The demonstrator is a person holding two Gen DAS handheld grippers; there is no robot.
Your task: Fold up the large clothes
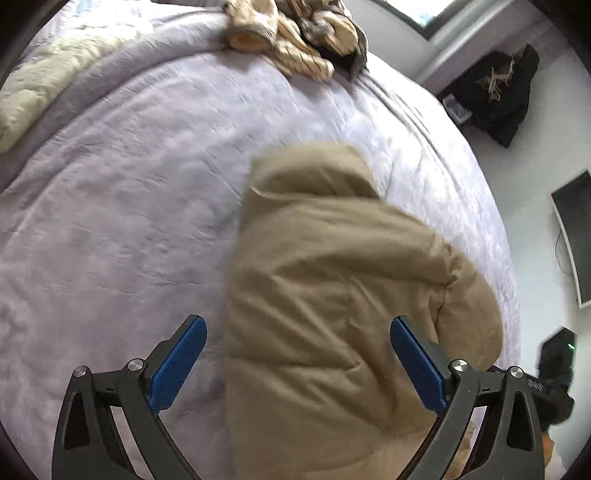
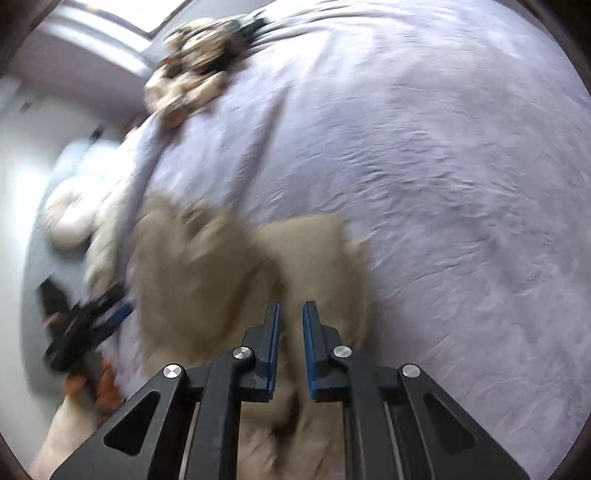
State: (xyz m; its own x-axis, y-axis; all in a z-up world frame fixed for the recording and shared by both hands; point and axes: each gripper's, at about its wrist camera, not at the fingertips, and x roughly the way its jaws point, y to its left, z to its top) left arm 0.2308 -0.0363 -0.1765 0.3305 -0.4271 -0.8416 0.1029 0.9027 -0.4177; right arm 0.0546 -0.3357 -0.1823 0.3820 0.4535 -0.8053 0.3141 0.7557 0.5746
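Note:
A puffy tan jacket (image 1: 332, 277) lies folded on the lilac bed cover (image 1: 129, 184), near the bed's right edge in the left wrist view. My left gripper (image 1: 299, 328) hovers over its near part, open wide, with its blue pads (image 1: 177, 365) clear of the cloth. In the right wrist view the jacket (image 2: 221, 277) is blurred. There my right gripper (image 2: 291, 317) stands nearly closed over the jacket's near end, and a fold of tan cloth sits between the pads. The left gripper (image 2: 88, 325) shows at the left, held by a hand (image 2: 99, 391).
A heap of beige and dark clothes (image 1: 295, 33) lies at the far end of the bed. A cream blanket (image 1: 48, 85) lies along the far left. On the floor to the right are a black bag (image 1: 502, 92) and a dark screen (image 1: 576, 229).

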